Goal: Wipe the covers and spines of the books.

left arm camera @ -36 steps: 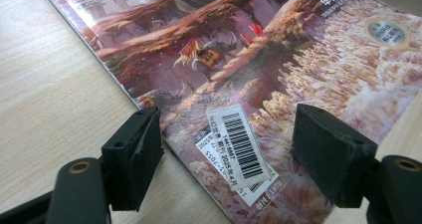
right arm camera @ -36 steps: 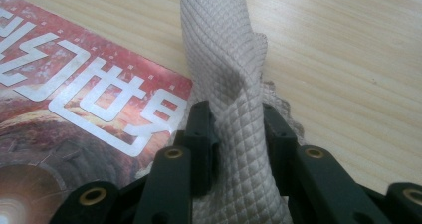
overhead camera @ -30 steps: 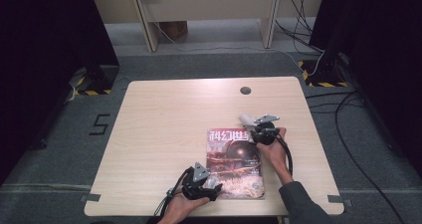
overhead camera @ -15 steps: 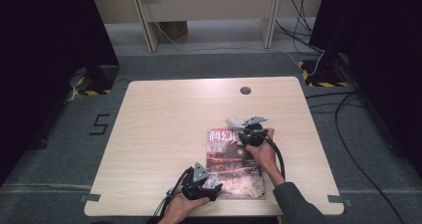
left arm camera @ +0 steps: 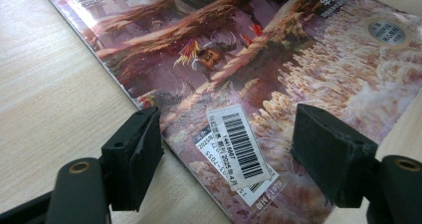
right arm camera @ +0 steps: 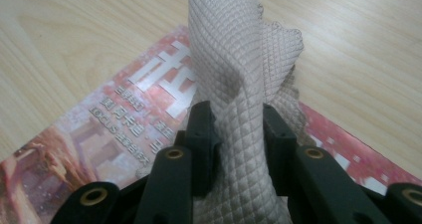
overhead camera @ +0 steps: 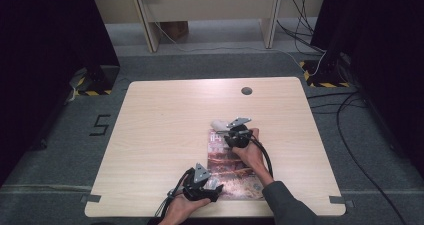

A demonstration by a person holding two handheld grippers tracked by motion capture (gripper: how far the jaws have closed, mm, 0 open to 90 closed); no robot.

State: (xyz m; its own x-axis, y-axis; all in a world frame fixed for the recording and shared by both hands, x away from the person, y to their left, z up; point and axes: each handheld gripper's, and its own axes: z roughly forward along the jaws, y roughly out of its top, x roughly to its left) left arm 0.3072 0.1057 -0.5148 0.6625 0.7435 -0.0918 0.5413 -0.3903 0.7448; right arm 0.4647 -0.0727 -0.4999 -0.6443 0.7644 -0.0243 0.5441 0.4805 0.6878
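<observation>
A glossy magazine with a reddish-brown illustrated cover [overhead camera: 232, 167] lies flat on the pale wooden table [overhead camera: 165, 135], in its near right part, close to the near edge.

The right gripper [overhead camera: 226, 130] sits over the magazine's far end. Its jaws are pinched on a pale beige quilted cloth [right arm camera: 234, 79], which stands up between them in a loose fold; in the right gripper view the cloth's lower part spreads down onto the cover beside the large white title characters. From the high view, the cloth [overhead camera: 218, 123] shows as a small pale bunch just past the magazine's far left corner, though it is too small there to tell whether it touches the table.

The left gripper [overhead camera: 214, 189] rests at the magazine's near left corner. Its jaws stand wide apart and grip nothing: in the left gripper view one black pad sits at the cover's edge, the other over the cover, with a white barcode sticker [left arm camera: 241, 147] lying between them.
</observation>
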